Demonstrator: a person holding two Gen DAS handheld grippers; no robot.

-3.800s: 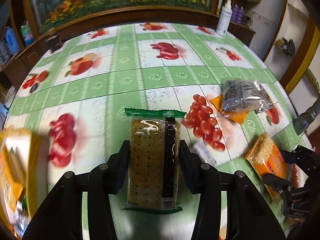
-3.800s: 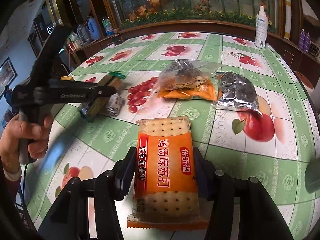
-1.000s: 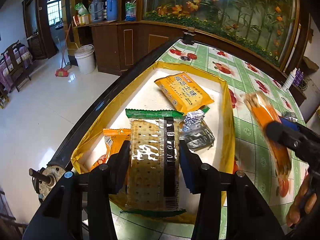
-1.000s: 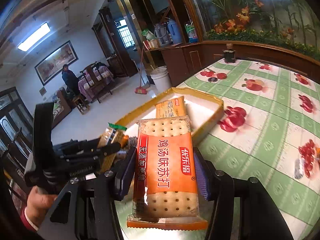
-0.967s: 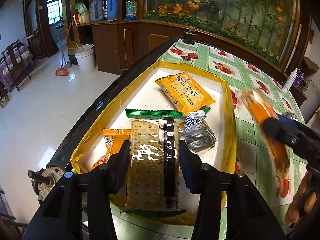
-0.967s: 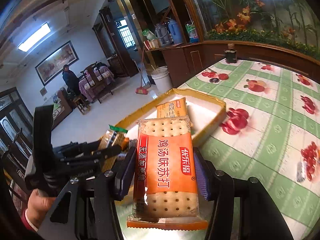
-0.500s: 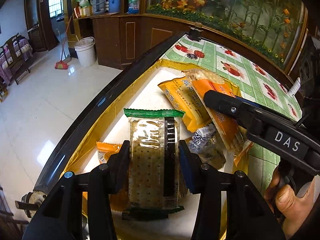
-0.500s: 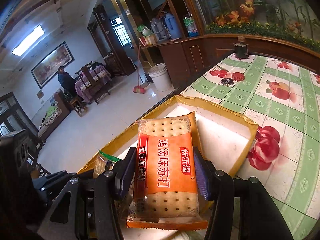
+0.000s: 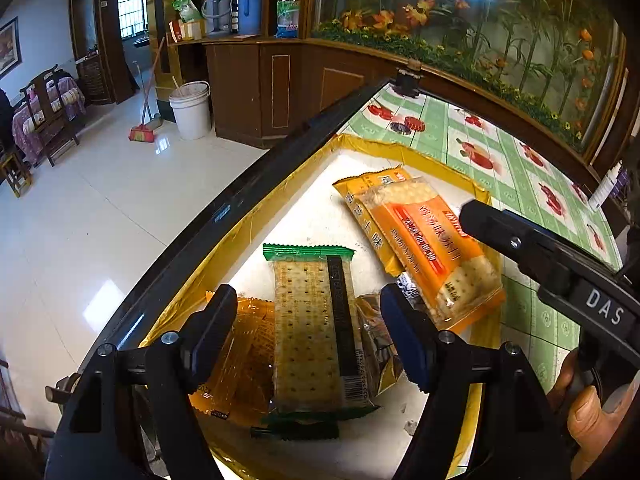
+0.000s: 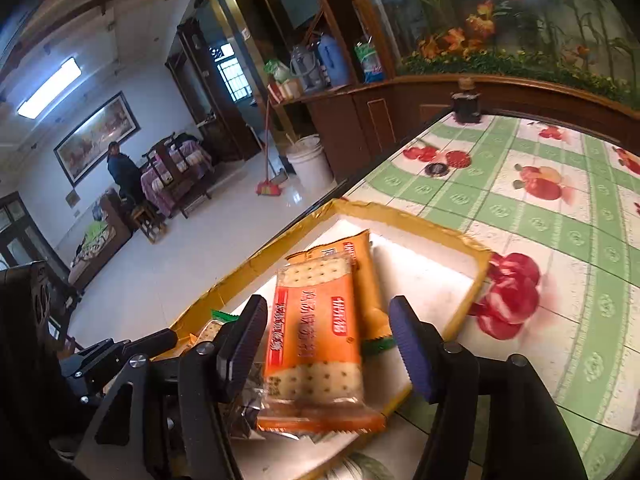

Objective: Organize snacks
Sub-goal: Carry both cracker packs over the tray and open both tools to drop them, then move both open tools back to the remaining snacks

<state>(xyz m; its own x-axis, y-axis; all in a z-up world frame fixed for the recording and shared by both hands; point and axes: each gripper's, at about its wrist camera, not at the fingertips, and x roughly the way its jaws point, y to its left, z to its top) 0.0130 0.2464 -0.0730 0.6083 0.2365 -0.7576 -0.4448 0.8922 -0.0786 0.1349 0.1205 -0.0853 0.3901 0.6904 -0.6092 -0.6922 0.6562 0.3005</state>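
Both my tools spread wide: left tool (image 9: 308, 320) over green-edged clear cracker pack (image 9: 312, 328), right tool (image 10: 328, 344) over orange cracker pack (image 10: 316, 332); both packs rest inside yellow-rimmed white tray (image 9: 400, 152), where snacks collect.

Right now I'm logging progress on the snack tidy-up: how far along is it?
Nearly through this round. Done: the green-edged cracker pack and the orange cracker pack lie in the yellow-rimmed box, atop other snacks. In hand: nothing; the left tongs and right tongs are both spread open around those packs. Left: these views show no loose snacks on the visible tablecloth.
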